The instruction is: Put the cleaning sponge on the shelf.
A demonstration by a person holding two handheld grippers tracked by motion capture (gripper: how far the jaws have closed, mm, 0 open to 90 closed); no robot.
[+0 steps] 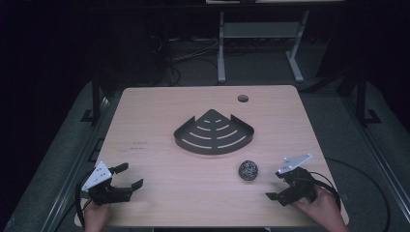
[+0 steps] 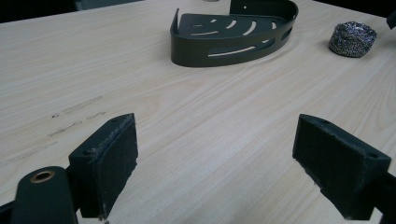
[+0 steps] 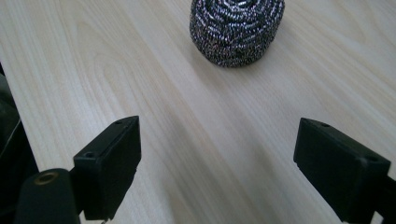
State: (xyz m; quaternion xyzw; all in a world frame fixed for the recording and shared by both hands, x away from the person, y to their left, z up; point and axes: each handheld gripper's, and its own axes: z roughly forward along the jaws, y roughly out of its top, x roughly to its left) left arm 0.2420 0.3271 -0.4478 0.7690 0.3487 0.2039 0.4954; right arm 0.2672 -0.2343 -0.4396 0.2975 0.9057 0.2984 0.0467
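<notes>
Steel scourer (image 1: 248,170) sat untouched near table's (image 1: 145,111) right edge, outside corner rack (image 1: 214,133); right gripper (image 1: 279,186) spread wide facing it, left gripper (image 1: 128,176) wide, idle. Nothing grasped yet.

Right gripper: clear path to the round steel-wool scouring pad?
Probably yes. The right gripper is open, and the round steel-wool scouring pad sits straight ahead of its jaws with bare wooden table between. The dark slotted corner shelf lies farther back.

table: pale wood-grain rectangular tabletop (image 1: 159,193), round cable hole (image 1: 242,98) at far edge | floor: grey carpet (image 1: 261,63), black cables (image 1: 193,55) | beyond: white metal desk frame (image 1: 221,48) | room: dark
</notes>
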